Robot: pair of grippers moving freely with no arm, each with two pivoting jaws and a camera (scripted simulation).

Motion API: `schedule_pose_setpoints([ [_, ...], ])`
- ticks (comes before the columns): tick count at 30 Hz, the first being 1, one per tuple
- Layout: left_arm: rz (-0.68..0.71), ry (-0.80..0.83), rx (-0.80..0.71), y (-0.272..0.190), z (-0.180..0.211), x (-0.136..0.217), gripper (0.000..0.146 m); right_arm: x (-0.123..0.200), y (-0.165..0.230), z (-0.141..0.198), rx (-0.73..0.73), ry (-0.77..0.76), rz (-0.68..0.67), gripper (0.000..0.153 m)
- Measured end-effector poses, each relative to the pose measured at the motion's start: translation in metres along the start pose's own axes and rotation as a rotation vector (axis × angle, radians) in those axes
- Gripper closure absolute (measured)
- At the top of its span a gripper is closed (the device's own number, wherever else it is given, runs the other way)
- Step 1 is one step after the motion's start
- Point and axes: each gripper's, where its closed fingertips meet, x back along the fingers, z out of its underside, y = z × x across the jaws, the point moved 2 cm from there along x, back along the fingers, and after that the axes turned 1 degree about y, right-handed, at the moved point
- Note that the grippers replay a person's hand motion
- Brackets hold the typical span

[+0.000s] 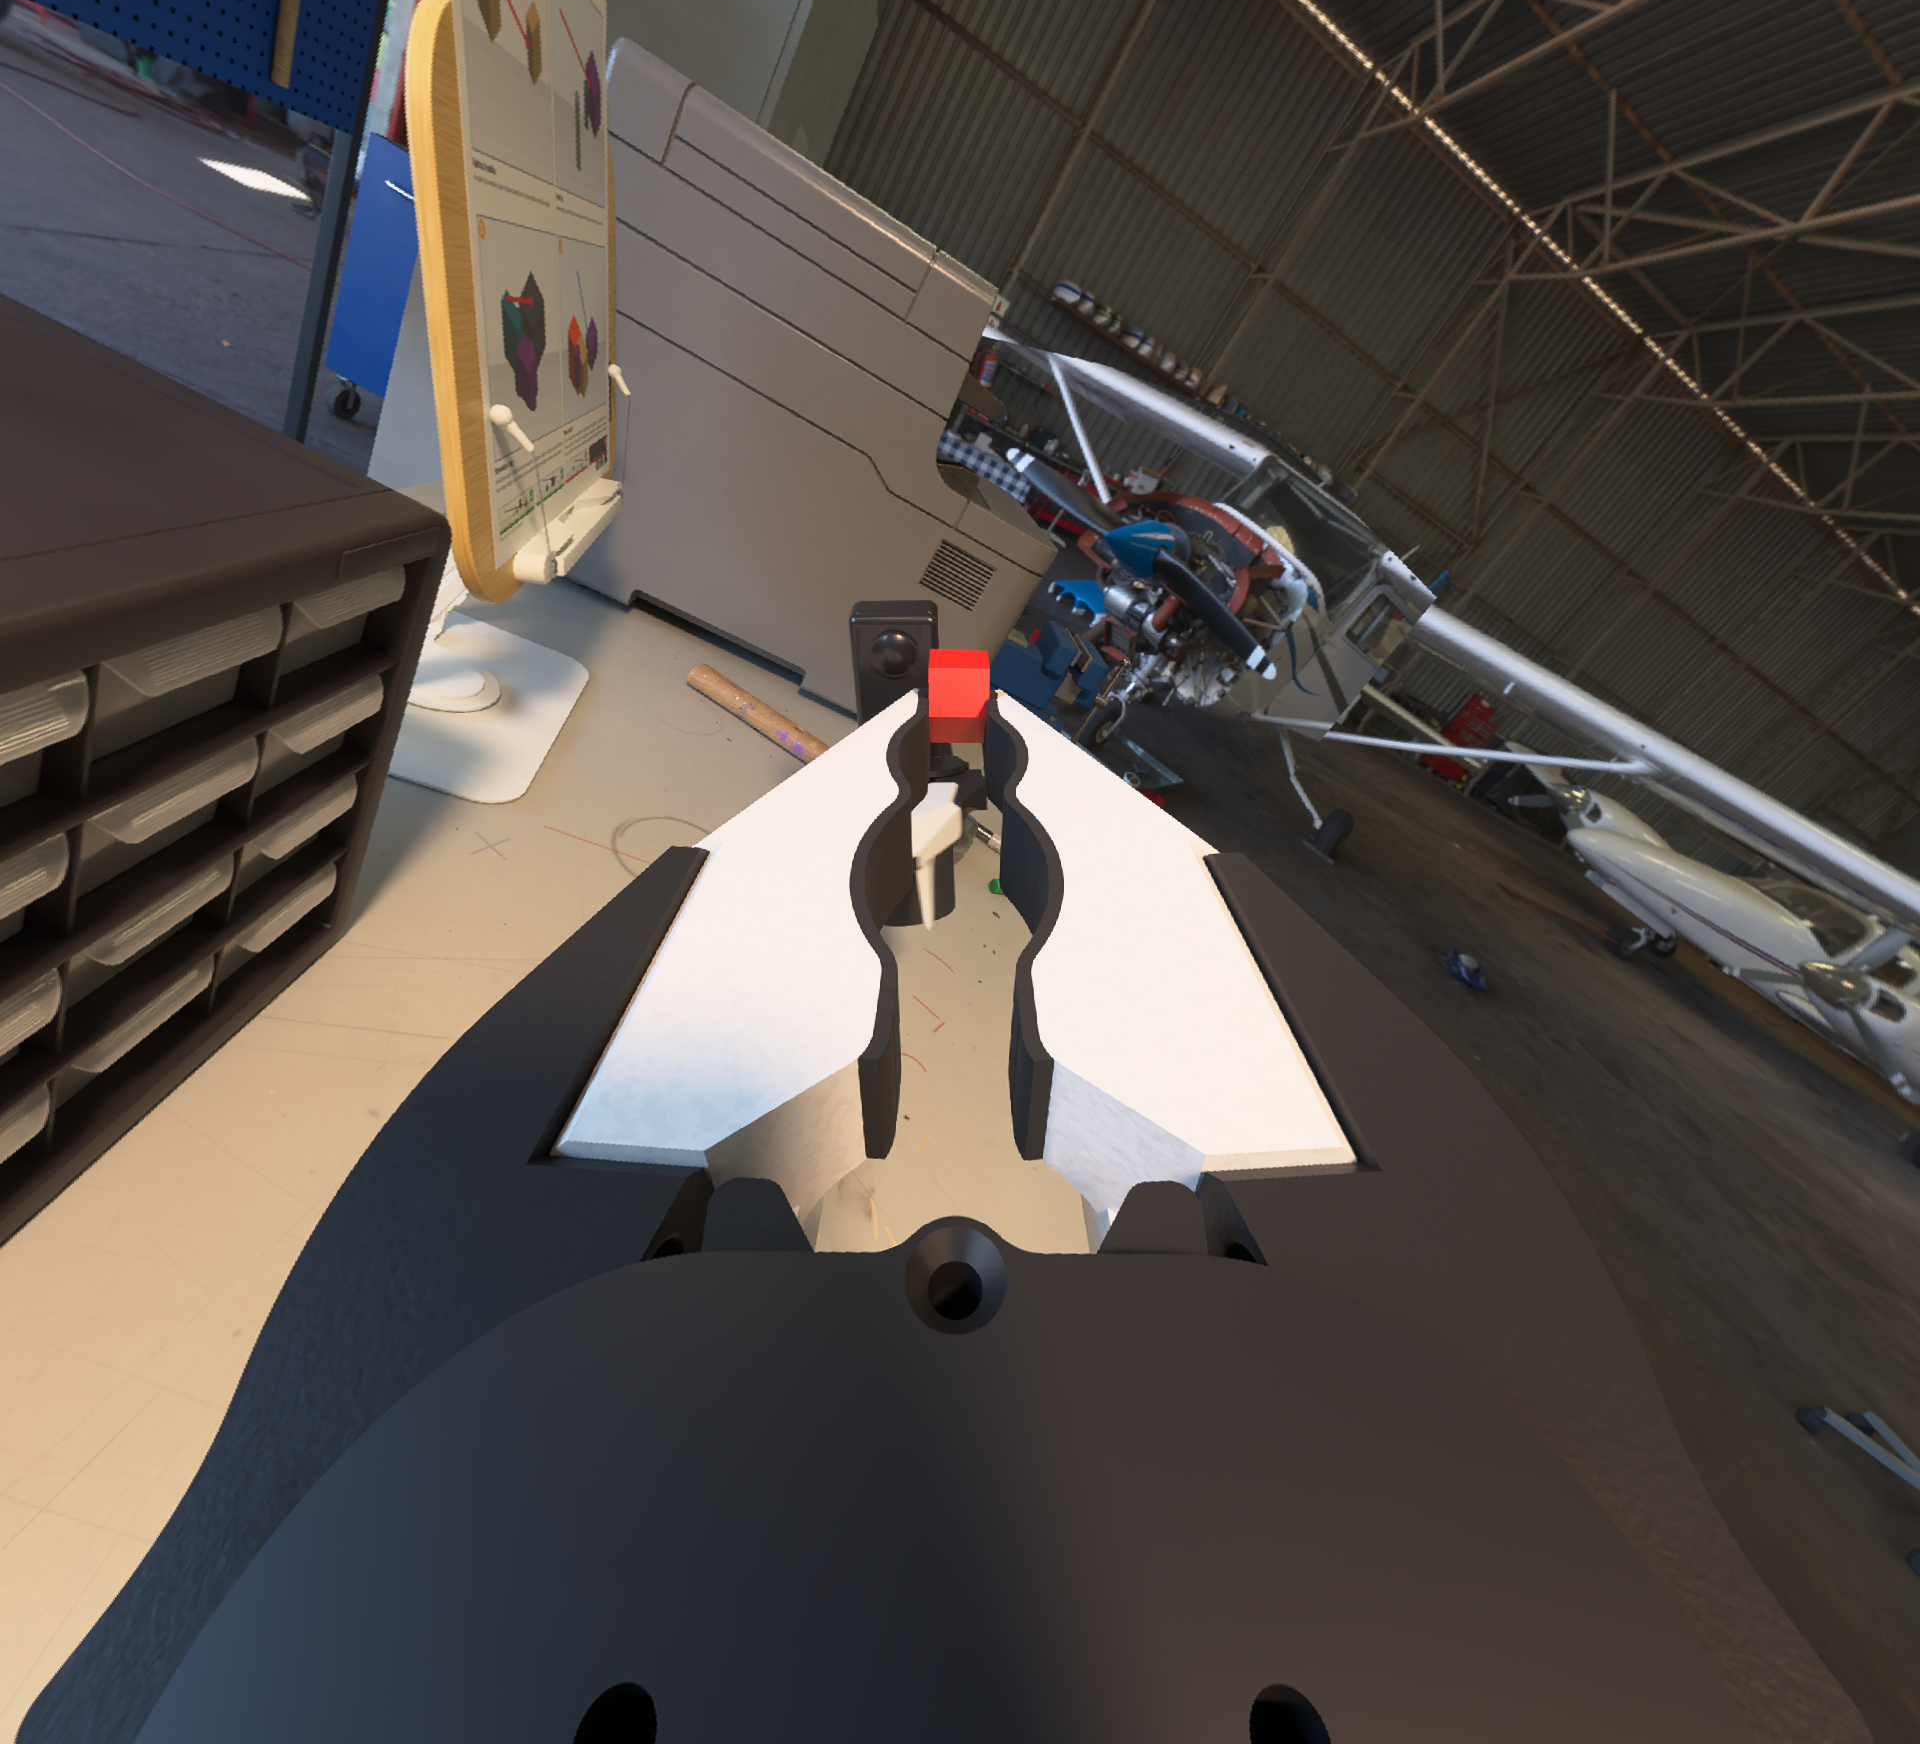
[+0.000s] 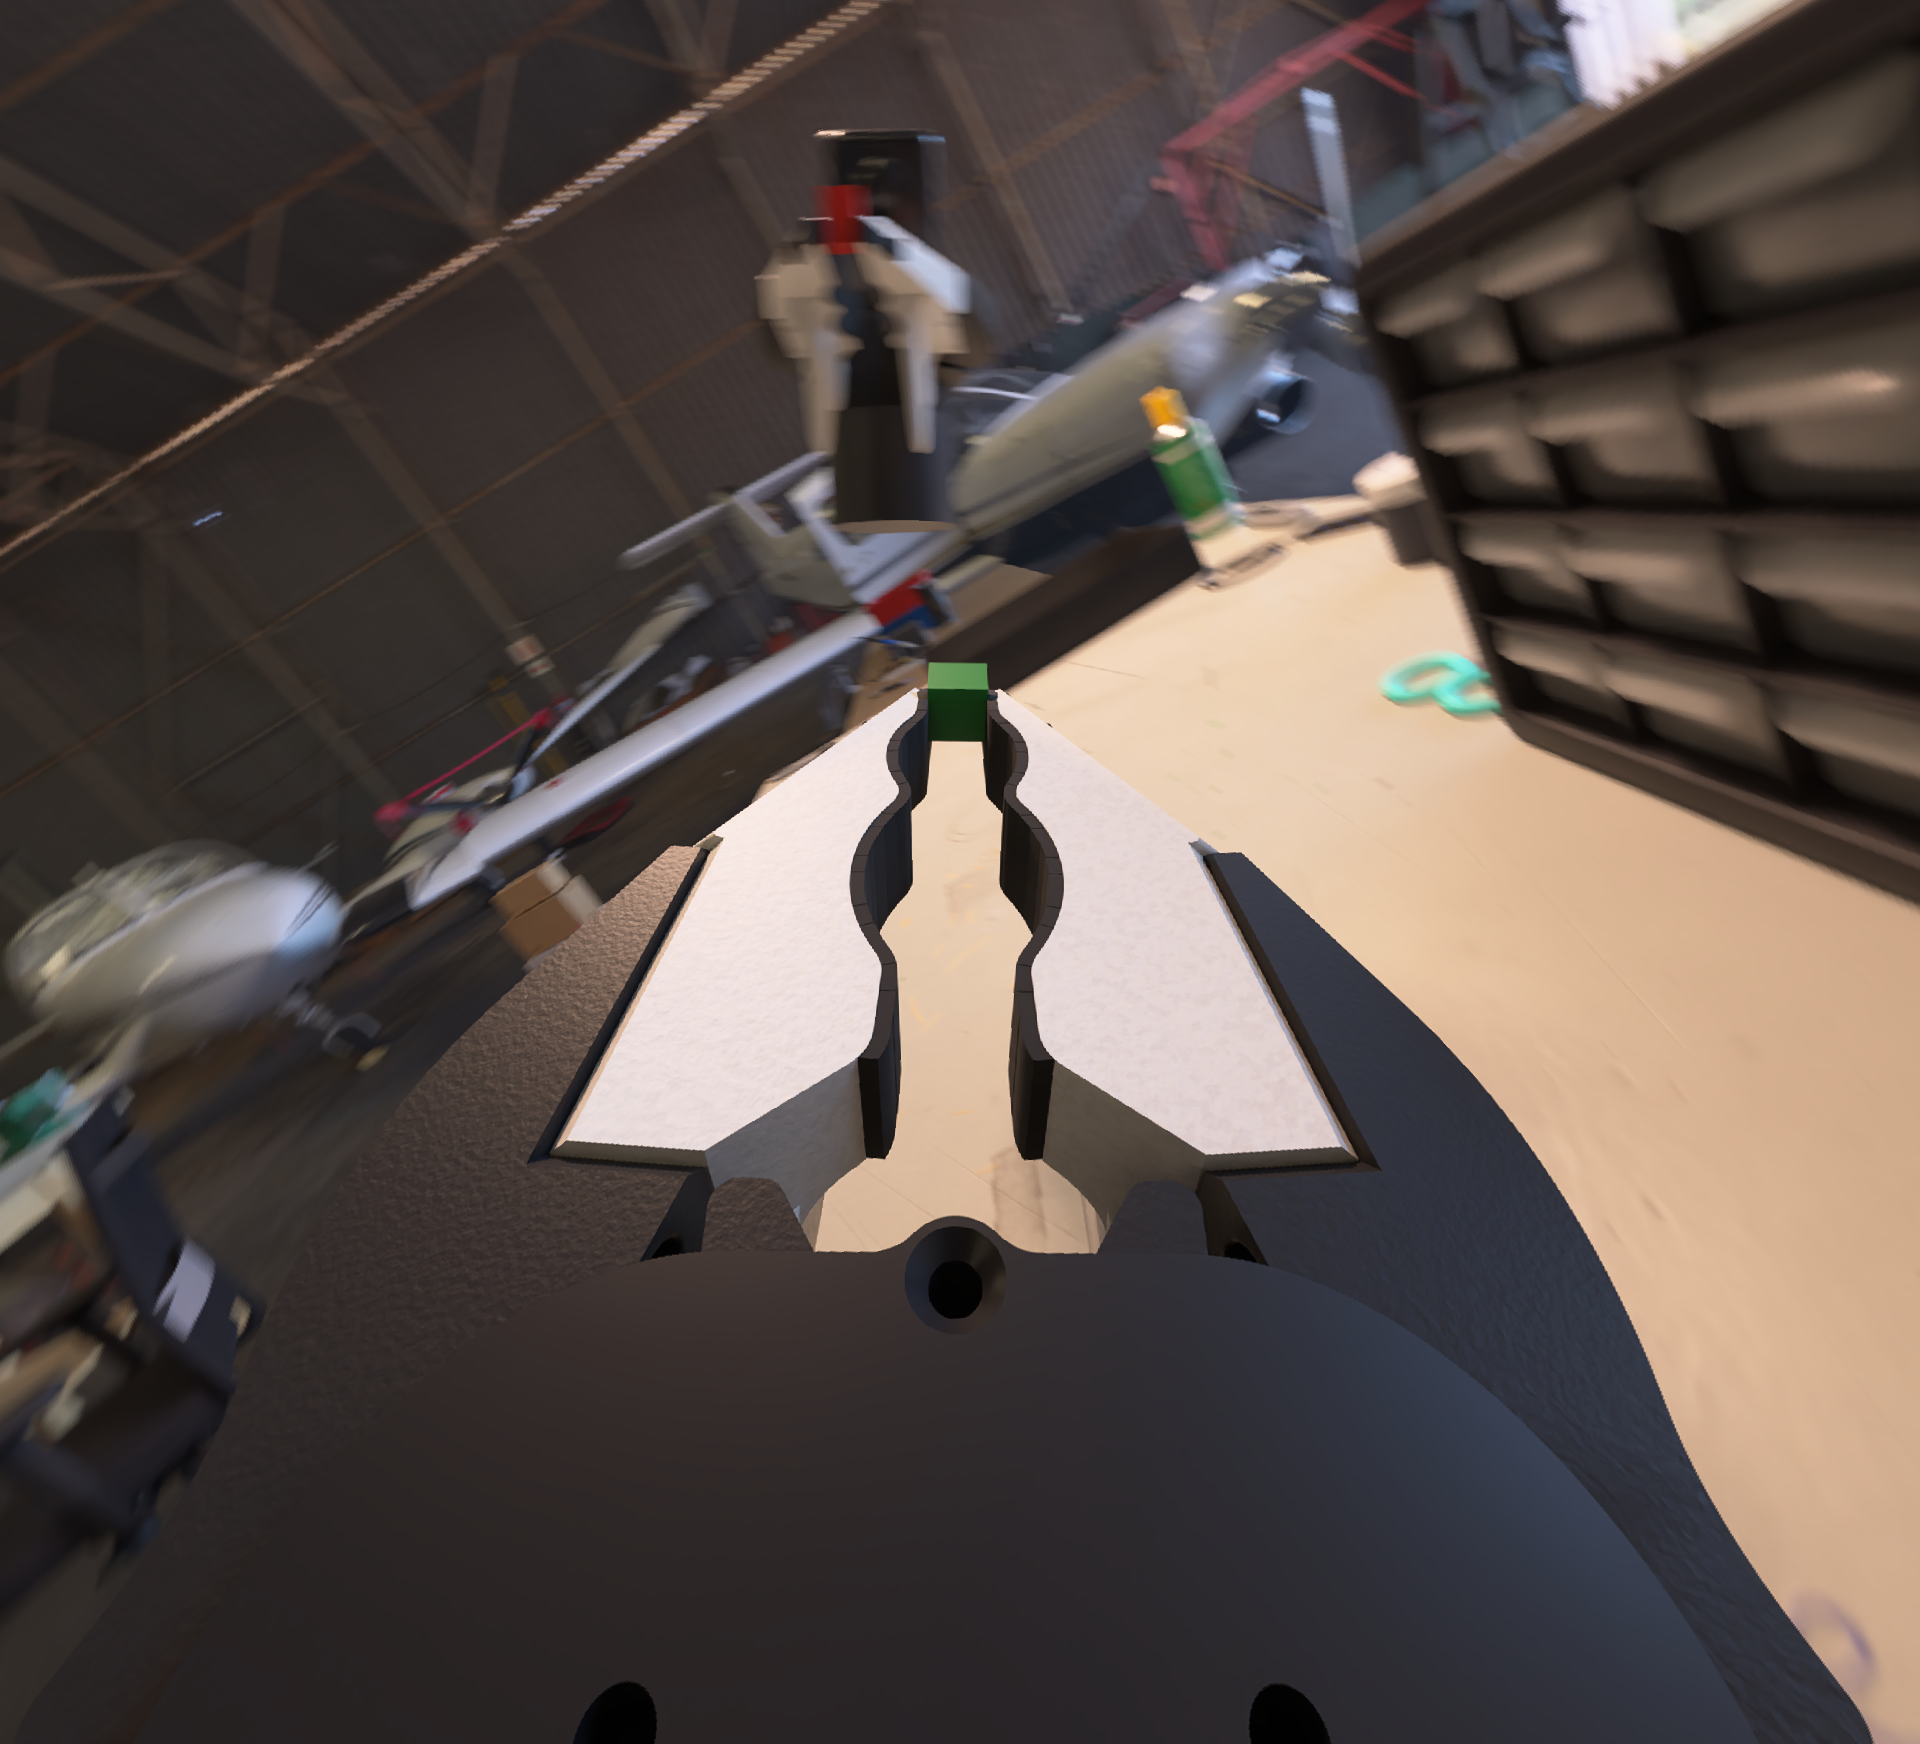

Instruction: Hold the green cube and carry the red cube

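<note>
left gripper (image 1: 957, 707) clenched on the red cube (image 1: 957, 693), pinched only at the very fingertips, lifted clear of the workbench (image 1: 416, 1123) and seen just in front of the grey printer (image 1: 790, 406). right gripper (image 2: 956, 707) likewise clamped on the green cube (image 2: 956, 700), again at the tips alone, held above the bench edge with the dark drawer cabinet (image 2: 1704, 447) off to its right. from the right wrist view, the other gripper with its red cube hanging well above and beyond the green cube, apart from it.

probably mid-carry. main risk: such shallow tip grips, so a quick swing or a tilt could let either cube rotate out and drop, maybe past the bench edge onto the hangar floor. heavy blur around the green cube hinting at fast motion there, bad for something meant only to be held steady. also a chance of collision with the printer, the webcam (image 1: 894, 655) right behind the red cube, or the green spray can (image 2: 1190, 468) near the cabinet, if the carry path runs low
</note>
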Motion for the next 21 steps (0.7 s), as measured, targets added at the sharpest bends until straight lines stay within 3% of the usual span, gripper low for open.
schedule_pose_setpoints([
  [2, 0.007, 0.004, -0.006, -0.003, 0.0, -0.001, 0.137, -0.004, 0.02, 0.0, 0.078, -0.002, -0.125, 0.144],
  [6, 0.012, -0.002, -0.013, -0.006, -0.002, 0.0, 0.137, -0.007, 0.039, 0.003, 0.13, 0.025, -0.221, 0.144],
  [21, 0.026, 0.002, 0.002, -0.006, -0.001, -0.001, 0.137, -0.004, 0.035, -0.006, 0.115, -0.046, -0.213, 0.144],
])
